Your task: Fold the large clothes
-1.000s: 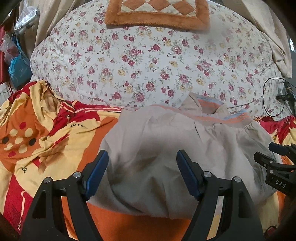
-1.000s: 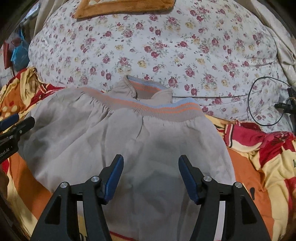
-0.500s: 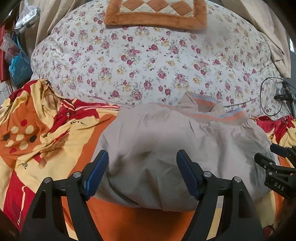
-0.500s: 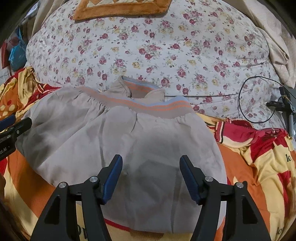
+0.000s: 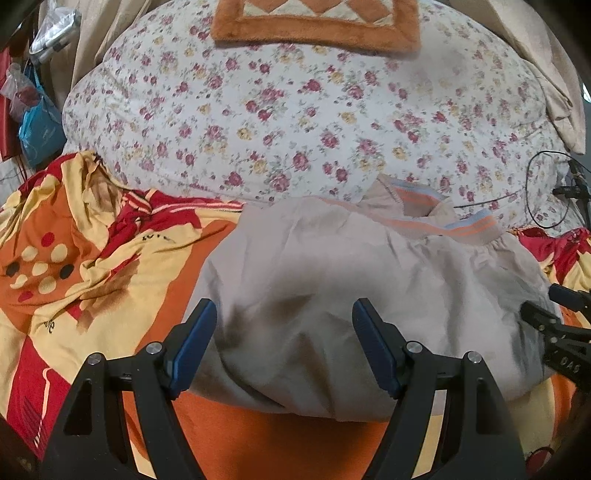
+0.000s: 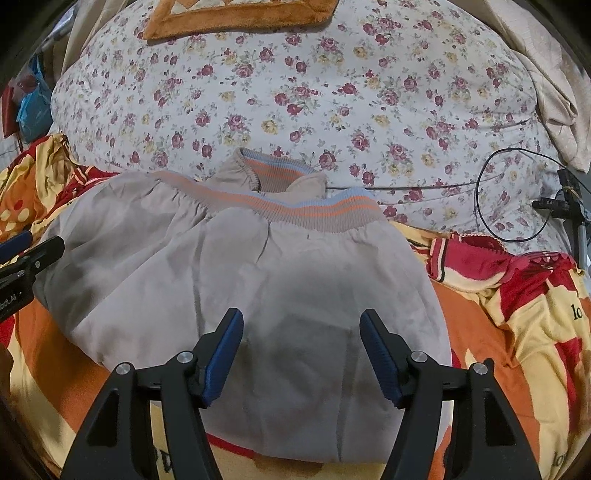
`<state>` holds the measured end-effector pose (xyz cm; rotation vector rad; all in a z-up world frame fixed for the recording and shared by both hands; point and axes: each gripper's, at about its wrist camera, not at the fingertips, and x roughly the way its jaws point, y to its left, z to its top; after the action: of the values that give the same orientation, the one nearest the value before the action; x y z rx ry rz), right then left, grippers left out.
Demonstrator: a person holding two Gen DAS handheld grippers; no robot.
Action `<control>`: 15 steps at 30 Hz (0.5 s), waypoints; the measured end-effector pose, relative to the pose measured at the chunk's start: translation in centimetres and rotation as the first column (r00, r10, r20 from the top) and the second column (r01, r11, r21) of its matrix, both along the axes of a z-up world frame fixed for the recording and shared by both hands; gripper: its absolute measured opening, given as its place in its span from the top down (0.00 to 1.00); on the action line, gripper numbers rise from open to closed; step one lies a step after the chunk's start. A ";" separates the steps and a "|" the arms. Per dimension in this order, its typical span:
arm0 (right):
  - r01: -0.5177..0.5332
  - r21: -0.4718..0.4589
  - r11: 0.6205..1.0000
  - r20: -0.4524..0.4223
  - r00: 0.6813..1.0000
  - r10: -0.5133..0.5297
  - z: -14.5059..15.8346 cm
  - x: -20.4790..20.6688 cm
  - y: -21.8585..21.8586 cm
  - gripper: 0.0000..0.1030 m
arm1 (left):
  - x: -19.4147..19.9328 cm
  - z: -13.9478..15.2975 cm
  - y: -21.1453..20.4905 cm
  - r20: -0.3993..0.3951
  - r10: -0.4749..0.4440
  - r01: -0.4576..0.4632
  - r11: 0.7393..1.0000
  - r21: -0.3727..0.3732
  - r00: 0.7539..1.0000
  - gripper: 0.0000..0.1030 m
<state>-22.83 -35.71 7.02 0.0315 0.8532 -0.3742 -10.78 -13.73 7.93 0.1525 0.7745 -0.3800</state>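
Note:
A beige jacket [image 5: 332,280] with an orange and blue striped ribbed hem [image 5: 458,225] lies folded on the bed. It also shows in the right wrist view [image 6: 236,266], its ribbed hem [image 6: 306,214] on the far side. My left gripper [image 5: 284,339] is open and empty, above the jacket's near left part. My right gripper [image 6: 301,350] is open and empty, above the jacket's near right part. Each gripper shows at the edge of the other's view.
The jacket rests on an orange, red and yellow blanket [image 5: 74,251]. Behind it lies a floral quilt [image 5: 295,110] with an orange mat [image 5: 317,22] on top. A black cable [image 6: 513,195] and a small stand [image 6: 569,206] are at the right.
Both grippers have drawn back toward me, away from the jacket, so more of its near edge and the blanket shows. Both stay open.

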 end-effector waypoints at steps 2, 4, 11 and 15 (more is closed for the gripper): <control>0.012 0.022 1.000 0.002 1.000 -0.012 -0.1 -0.1 -0.8 0.35 | 1.0 -0.6 0.4 -0.029 0.016 -0.016 1.000 -0.002 0.999 0.26; 0.031 0.074 0.997 0.002 1.000 -0.031 -0.5 -0.1 -2.3 0.35 | 2.1 -1.2 0.7 -0.062 0.039 -0.040 0.999 -0.004 0.997 0.26; 0.119 0.142 0.983 -0.027 0.993 -0.116 -3.0 0.9 -6.7 0.37 | 4.3 -3.8 1.1 -0.117 0.087 -0.083 0.996 0.035 0.989 0.26; 0.123 0.136 0.983 -0.047 0.992 -0.117 -4.6 2.1 -8.2 0.36 | 4.6 -4.4 0.9 -0.124 0.092 -0.087 0.995 0.048 0.988 0.25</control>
<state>-20.72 -43.94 2.38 0.2057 0.9173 -0.4291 -6.18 -12.87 3.55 0.1333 0.9116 -0.2901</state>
